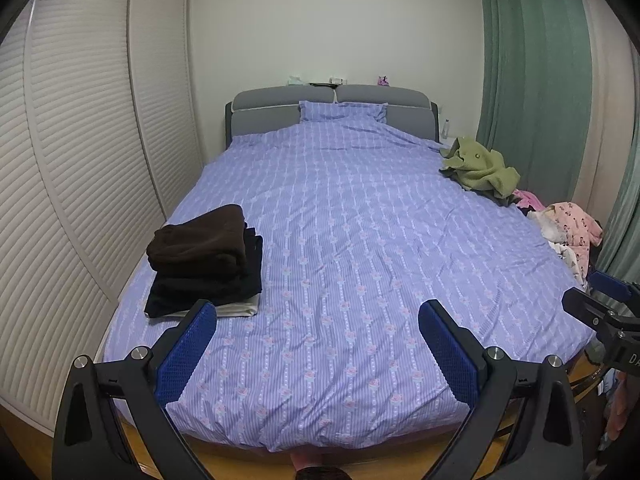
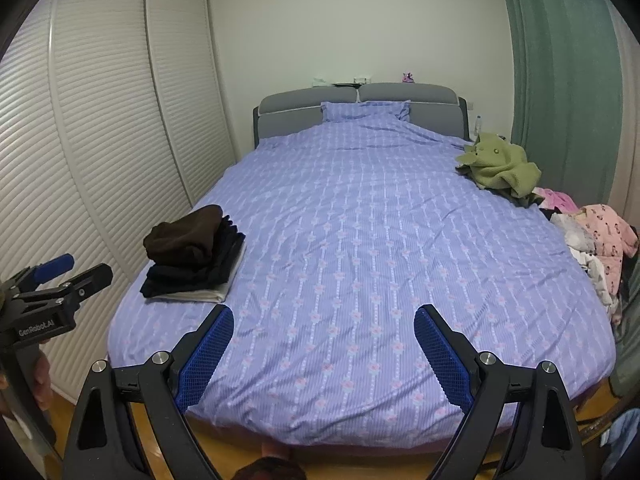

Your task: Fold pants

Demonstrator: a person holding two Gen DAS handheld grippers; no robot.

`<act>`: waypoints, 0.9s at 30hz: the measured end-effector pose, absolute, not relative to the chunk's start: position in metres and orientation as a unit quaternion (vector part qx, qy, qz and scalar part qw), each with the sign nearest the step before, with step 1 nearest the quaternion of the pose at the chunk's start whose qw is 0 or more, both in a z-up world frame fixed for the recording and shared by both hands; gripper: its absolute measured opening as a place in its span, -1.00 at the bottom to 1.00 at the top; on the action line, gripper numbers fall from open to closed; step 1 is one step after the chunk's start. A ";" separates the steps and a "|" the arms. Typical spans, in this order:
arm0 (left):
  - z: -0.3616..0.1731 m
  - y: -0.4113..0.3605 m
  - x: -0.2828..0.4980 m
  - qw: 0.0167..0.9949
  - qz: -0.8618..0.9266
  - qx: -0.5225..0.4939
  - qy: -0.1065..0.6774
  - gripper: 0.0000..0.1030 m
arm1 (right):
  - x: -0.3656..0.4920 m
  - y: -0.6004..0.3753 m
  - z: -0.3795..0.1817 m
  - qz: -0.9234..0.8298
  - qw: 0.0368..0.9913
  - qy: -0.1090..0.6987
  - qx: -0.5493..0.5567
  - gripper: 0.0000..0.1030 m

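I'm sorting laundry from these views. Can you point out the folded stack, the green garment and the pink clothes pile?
folded stack (image 1: 202,258): left wrist view, on the brown top item.
green garment (image 2: 500,166): right wrist view, on its crumpled middle.
pink clothes pile (image 2: 604,232): right wrist view, on the patterned pink piece.

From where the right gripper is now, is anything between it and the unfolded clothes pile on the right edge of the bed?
Nothing visible: the right gripper is open, with only bare bedspread before the clothes pile.
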State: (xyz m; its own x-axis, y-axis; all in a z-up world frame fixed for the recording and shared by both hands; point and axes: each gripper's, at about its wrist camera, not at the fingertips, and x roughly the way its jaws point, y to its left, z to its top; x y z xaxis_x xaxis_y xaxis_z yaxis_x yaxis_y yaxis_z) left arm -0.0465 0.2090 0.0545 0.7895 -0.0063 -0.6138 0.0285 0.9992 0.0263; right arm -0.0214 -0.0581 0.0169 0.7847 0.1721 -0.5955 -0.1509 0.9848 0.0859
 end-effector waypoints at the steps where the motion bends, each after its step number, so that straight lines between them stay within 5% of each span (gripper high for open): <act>1: 0.055 0.209 -0.047 0.946 -0.008 0.017 0.324 1.00 | -0.022 -0.059 0.017 0.085 0.945 0.315 0.017 0.80; 27: 0.068 0.195 -0.055 0.952 0.002 0.028 0.305 1.00 | -0.029 -0.070 0.021 0.080 0.948 0.308 0.014 0.80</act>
